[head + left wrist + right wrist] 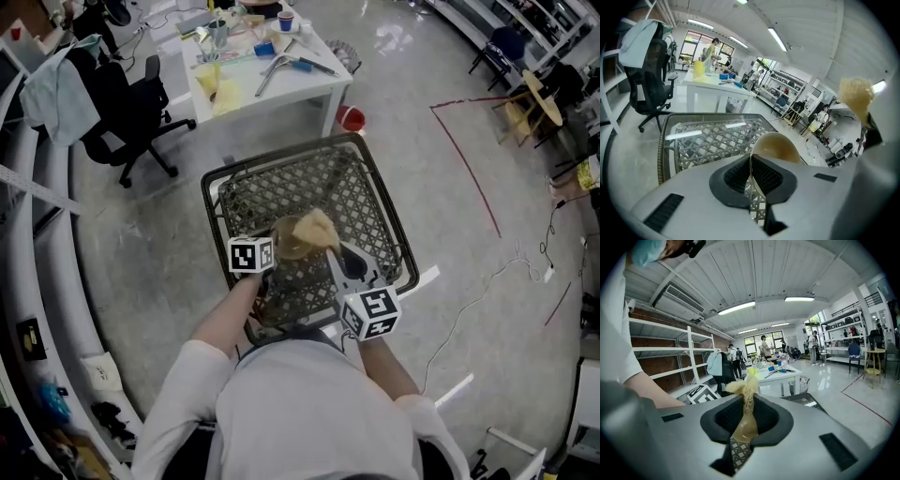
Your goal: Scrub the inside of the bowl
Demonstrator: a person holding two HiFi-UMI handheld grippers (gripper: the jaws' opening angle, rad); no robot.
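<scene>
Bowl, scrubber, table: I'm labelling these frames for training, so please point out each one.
bowl (777, 144), left gripper view, its curved wall beyond the jaws.
scrubber (746, 386), right gripper view, the frayed tuft above the jaws.
table (661, 154), left gripper view, its woven left rim.

Left gripper (751, 175) jaws pinched tight on the amber bowl (778, 146) rim, over the glass-topped wicker table (661, 150). Yellow scrubber (855, 93) upper right, apart from bowl.

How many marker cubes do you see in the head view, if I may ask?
2. The left cube rides on the left gripper, beside the bowl; the right cube rides on the right gripper, which holds the scrubber. None seems hidden.
</scene>
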